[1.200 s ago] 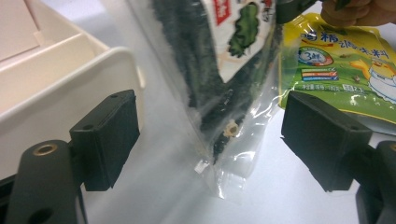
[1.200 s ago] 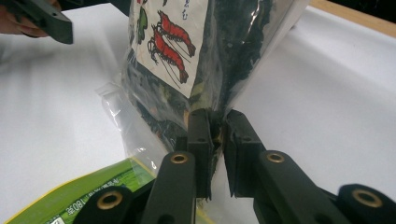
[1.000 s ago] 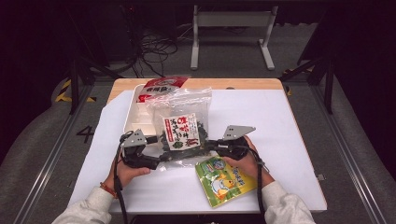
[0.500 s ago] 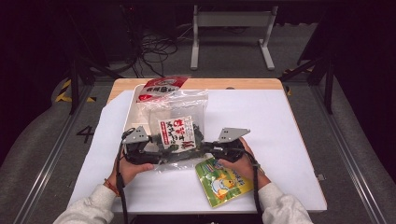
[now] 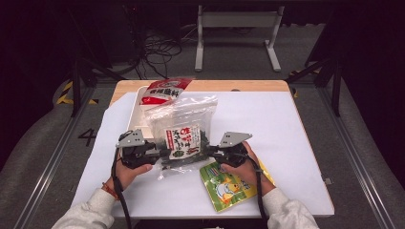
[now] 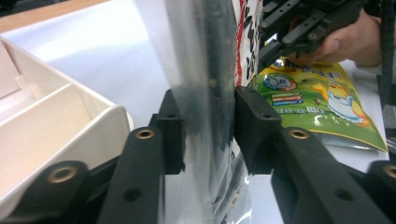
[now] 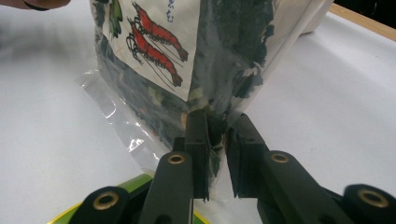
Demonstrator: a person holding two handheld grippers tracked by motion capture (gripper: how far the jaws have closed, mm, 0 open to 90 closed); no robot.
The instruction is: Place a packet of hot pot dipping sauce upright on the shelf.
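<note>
The seaweed bag (image 5: 180, 138) is held between the 2 grippers above the white table cover (image 5: 296, 143), in front of the white tray (image 5: 143, 107) and the red packet (image 5: 162, 90), with the green snack pouch (image 5: 224, 183) lying flat just beside the right hand. The left gripper (image 5: 160, 153) is seen with its jaws just closed in on the bag's left edge; in the left gripper view the clear film and dark contents (image 6: 205, 93) fill the gap and both pads appear to be touching it. The right gripper (image 5: 210, 151) is clamped on the bag's right edge, narrowly parted, with film pinched between the pads (image 7: 198, 140). The largest risk is judged to be a slip: the film is smooth and slack, and should either grip hold film alone, the weight of the contents could pull the bag free. A 2nd risk is tearing or crushing, since brittle contents lie between the pads and opposed pulls would strain the side seams. A lesser risk is that the loose bottom fold (image 5: 169, 169) drags across the green snack pouch and shifts it. How deep the left pads bite cannot be told, the film there being blurred. The bag's seal and its underside are hidden, and the tray's compartments are largely covered by the bag.
</note>
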